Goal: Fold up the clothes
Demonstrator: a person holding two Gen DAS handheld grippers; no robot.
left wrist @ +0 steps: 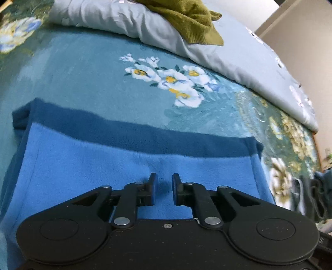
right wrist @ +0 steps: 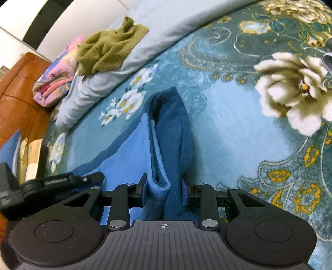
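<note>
A blue fleece garment (left wrist: 132,157) lies flat on a teal floral blanket (left wrist: 87,68), its lighter inner side up with a darker blue band along the far edge. My left gripper (left wrist: 164,182) hovers over the light blue part, jaws a little apart and empty. In the right wrist view the garment's edge (right wrist: 170,133) is bunched into a raised fold. My right gripper (right wrist: 165,185) is shut on that fold. The left gripper shows at the left of the right wrist view (right wrist: 62,180).
A grey quilt (left wrist: 145,29) lies along the far side with a crumpled olive-green garment (left wrist: 186,18) on it. Folded pink bedding (right wrist: 56,79) and a wooden headboard (right wrist: 18,97) are at the left. A wall (left wrist: 300,37) stands beyond the bed.
</note>
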